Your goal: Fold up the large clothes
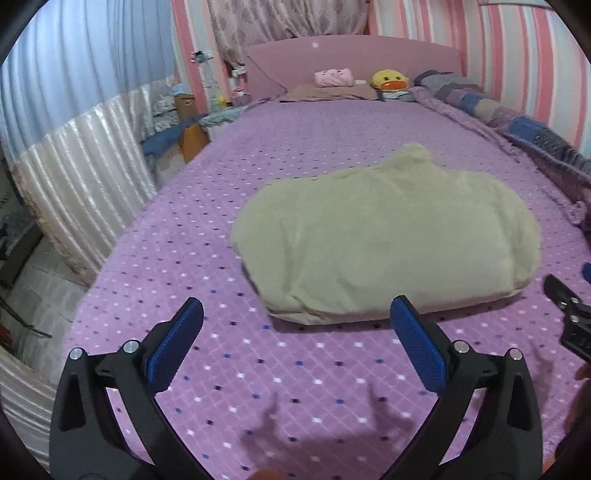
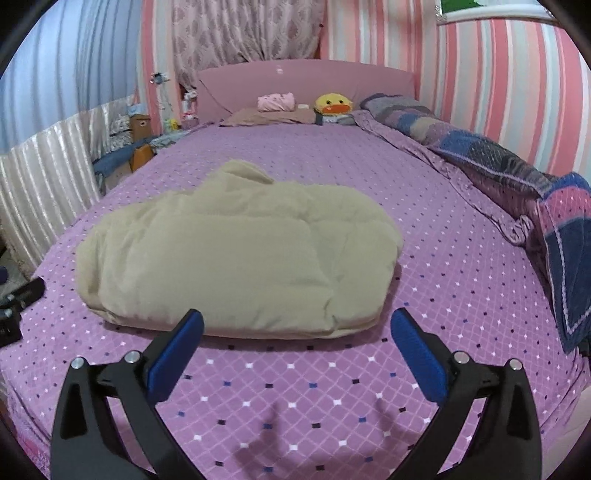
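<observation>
Pink-and-white striped walls (image 2: 498,92) and a patterned curtain (image 2: 243,33) are seen behind a wide bed (image 2: 424,229) covered by a purple spread with small diamond marks. At the far end, a pink headboard (image 2: 306,85) is backed by the curtain, and a flat pillow (image 2: 269,116) is laid before it. On or just behind that pillow a pink plush (image 2: 277,101) is set, with a yellow duck plush (image 2: 332,103) just beside it. Along the wall side of the bed a rolled patchwork blanket (image 2: 498,158) in blue and mauve is stretched.

A cream garment (image 2: 236,254), thick and soft, is laid folded into a broad bundle near the middle of the bed, closer to the near edge. In the left wrist view the same garment (image 1: 388,236) is shown slightly toward the right.

The right gripper (image 2: 295,347) is held above the bedspread just short of the garment's near edge; its blue-padded fingers (image 2: 417,358) are spread wide, and nothing is caught between them. The left gripper (image 1: 295,343) is likewise held over the bare spread, its fingers (image 1: 173,347) spread fully apart and kept clear of the cloth. Part of the right gripper (image 1: 572,317) is glimpsed at the right border of the left view, and part of the left gripper (image 2: 18,306) at the left border of the right view. Shadows of both tools are cast on the spread below.
</observation>
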Demonstrator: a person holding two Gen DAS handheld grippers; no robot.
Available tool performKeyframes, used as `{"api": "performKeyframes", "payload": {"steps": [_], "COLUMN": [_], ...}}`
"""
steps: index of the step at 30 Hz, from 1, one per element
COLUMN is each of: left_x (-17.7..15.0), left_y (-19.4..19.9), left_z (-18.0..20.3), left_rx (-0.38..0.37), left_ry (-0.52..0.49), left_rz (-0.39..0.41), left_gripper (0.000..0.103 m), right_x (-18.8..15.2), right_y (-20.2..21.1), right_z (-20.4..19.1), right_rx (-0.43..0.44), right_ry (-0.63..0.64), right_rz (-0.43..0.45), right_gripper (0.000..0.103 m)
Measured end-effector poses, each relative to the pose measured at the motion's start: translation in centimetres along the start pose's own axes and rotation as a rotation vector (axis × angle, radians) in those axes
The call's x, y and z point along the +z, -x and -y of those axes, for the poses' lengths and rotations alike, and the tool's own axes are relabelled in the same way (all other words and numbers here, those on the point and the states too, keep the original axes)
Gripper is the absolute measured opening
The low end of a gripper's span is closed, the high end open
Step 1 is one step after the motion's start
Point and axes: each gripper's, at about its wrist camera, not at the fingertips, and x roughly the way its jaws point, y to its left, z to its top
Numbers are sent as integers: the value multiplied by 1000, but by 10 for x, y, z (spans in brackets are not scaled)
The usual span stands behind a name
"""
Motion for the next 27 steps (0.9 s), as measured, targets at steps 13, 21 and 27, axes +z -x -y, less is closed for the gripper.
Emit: {"api": "performKeyframes", "payload": {"steps": [13,21,27], "left_x": [21,29,34], "left_y": [41,69,81], "left_z": [-29,-38,-37], "left_rx": [-56,-93,-75], "left_ry": [148,163,137], "left_rz": [30,89,105], "left_gripper": [100,100,100], "right_x": [32,50,53], "right_y": [53,81,84], "right_z": [-4,1,-1], "right_rx": [4,5,-28], "right_ry": [-25,-74,-81], "right_rz": [35,78,73], "right_gripper": [101,101,101]}}
